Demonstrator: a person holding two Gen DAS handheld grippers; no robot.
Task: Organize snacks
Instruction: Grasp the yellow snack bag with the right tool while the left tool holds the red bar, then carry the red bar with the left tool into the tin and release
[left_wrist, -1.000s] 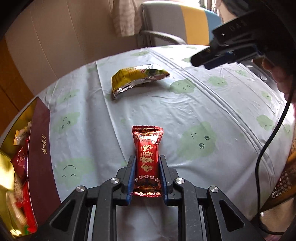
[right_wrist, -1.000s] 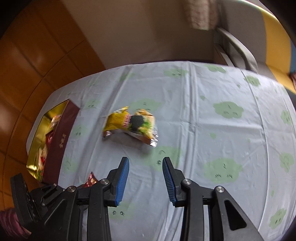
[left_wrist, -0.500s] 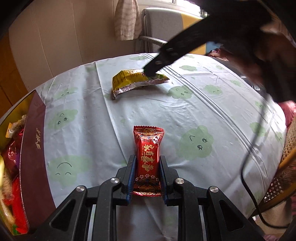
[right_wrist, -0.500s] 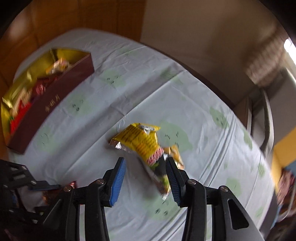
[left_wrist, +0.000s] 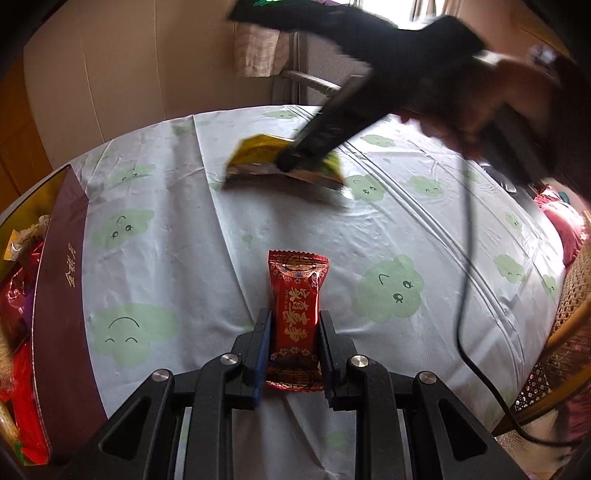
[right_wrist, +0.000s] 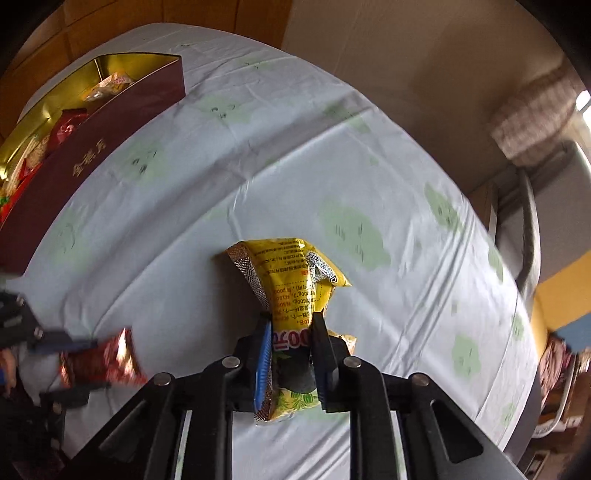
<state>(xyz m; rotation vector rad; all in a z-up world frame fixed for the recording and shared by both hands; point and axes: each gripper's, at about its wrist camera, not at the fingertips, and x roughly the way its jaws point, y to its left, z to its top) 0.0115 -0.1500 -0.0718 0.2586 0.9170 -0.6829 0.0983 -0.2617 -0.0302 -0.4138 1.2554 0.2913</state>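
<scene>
A red candy packet with gold lettering sits pinched between the pads of my left gripper, which is shut on it just above the tablecloth. Across the table lies a yellow snack bag. My right gripper is shut on this yellow bag, squeezing its middle so it crumples. In the left wrist view the right gripper reaches down onto the bag, blurred, with a hand behind it. The right wrist view catches the left gripper's red packet at lower left.
A dark red box with gold lining holds several snacks at the left table edge; it also shows as the box in the right wrist view. A pale cloth with green faces covers the round table. A chair stands beyond the far edge. A black cable hangs at right.
My right gripper came down over the yellow bag, rolled, and its jaws closed on it. The left gripper kept its hold on the red packet and barely moved.
</scene>
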